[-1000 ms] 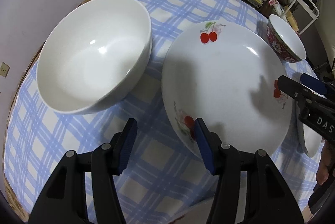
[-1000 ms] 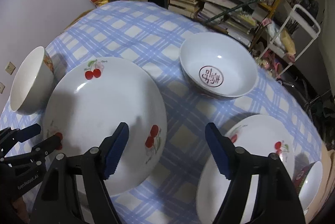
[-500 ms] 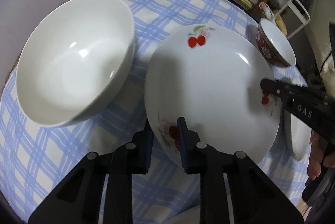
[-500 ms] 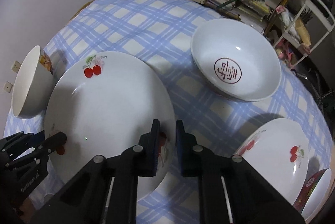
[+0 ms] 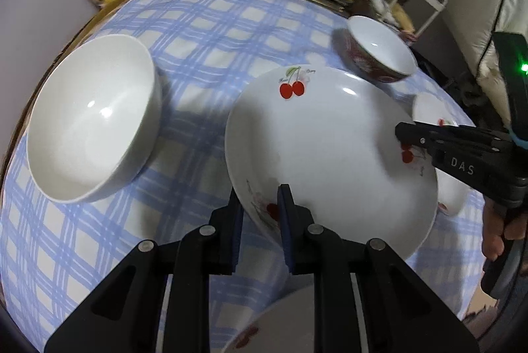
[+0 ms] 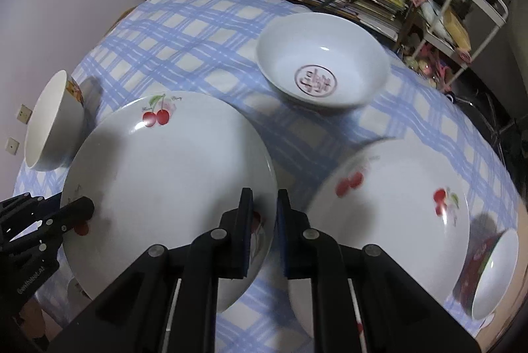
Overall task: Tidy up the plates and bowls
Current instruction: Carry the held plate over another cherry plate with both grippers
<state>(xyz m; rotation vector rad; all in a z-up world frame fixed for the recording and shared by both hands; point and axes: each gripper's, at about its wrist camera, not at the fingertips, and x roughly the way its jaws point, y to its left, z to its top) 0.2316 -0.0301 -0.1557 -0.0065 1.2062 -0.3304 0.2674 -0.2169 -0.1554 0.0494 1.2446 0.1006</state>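
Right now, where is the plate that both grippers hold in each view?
Left wrist: the plate fills centre-right, left gripper on its near rim.
Right wrist: it lies left of centre, right gripper on its right rim.
Shared landmark: the cherry pair at its far rim.

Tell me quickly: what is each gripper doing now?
Left gripper: closed on the cherry plate rim.
Right gripper: closed on the same plate's opposite rim.
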